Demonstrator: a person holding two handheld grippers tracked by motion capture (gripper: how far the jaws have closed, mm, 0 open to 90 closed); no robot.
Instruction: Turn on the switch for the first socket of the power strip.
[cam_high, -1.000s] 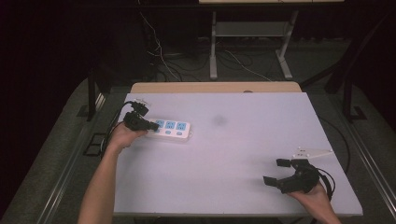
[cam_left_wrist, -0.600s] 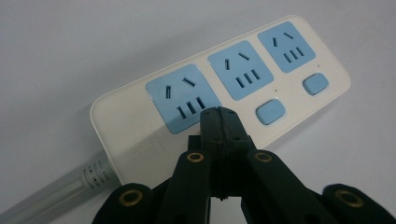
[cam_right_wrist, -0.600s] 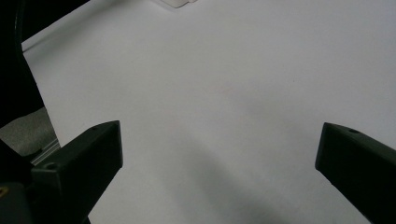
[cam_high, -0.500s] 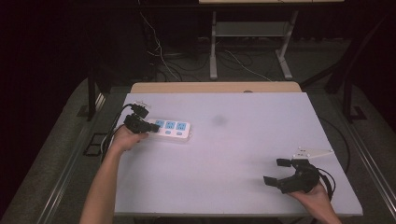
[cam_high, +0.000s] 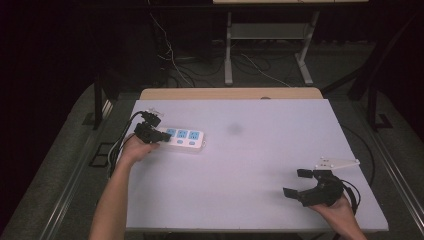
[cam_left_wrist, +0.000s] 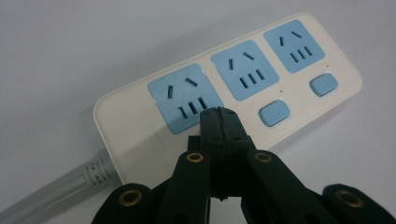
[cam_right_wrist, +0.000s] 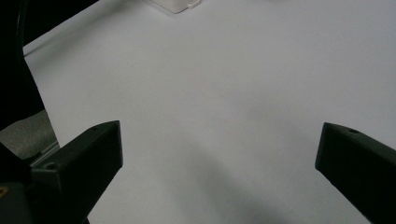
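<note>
The right gripper (cam_high: 300, 184) rests at the near right of the white bench (cam_high: 260, 165), fingers (cam_right_wrist: 86, 154) spread wide and released, nothing between them. Farther away, at the left of the bench, lies the white power strip (cam_high: 184, 138) with three blue sockets. Its grey cable (cam_left_wrist: 51, 189) leaves the end nearest the left gripper (cam_left_wrist: 218, 116). That gripper's fingers are clenched together, tips over the power strip's first socket (cam_left_wrist: 184, 98), grasping nothing.
</note>
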